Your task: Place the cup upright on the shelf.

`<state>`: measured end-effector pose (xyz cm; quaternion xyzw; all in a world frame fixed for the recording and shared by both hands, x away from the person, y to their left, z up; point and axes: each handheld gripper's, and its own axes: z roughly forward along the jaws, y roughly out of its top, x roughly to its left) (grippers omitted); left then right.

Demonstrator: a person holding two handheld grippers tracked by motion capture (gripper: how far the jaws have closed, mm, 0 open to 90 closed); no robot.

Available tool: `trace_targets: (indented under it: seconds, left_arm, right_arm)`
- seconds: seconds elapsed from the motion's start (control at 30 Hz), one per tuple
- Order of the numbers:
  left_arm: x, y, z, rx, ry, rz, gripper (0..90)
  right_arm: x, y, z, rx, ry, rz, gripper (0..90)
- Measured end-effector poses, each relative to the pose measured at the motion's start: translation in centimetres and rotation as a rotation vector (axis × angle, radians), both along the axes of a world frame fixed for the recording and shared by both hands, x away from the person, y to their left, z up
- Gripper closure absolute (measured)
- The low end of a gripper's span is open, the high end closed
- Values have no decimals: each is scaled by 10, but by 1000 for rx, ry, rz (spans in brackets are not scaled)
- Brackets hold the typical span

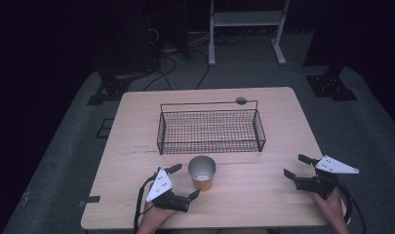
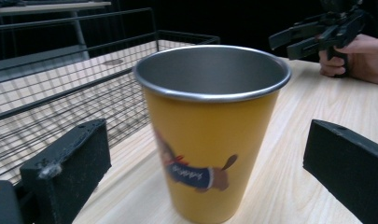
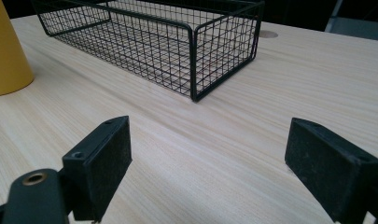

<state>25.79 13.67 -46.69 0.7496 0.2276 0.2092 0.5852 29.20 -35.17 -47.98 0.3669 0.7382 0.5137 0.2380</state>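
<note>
Yellow cup upright, mouth up; left tool wide open around it, untouching.

This is looking like a lab or a test room, not a home. A small wooden table is standing alone on a grey floor mat, with dark all around it. Far ahead of the left gripper, black cables are lying on the floor and black stand feet are sitting at the mat's edge. Far ahead of the right gripper, a white metal frame is standing behind the table.
</note>
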Motion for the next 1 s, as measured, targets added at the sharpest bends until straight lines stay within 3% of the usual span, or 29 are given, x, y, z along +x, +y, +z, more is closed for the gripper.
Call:
trace_targets:
  seconds: [0.3, 0.43, 0.8, 1.0]
  left_arm:
    - [7, -14, -1, 29, 11, 4, 1]
    - [12, -19, -2, 9, 21, 11, 1]
    - [26, -35, -4, 15, 38, 30, 4]
    - [28, -35, -4, 17, 31, 26, 84]
  right_arm:
    - [0, 0, 0, 0, 0, 3, 136]
    - [0, 0, 0, 2, 2, 3, 135]
    - [0, -1, 0, 6, 0, 5, 136]
    - [0, -1, 0, 6, -2, 7, 136]
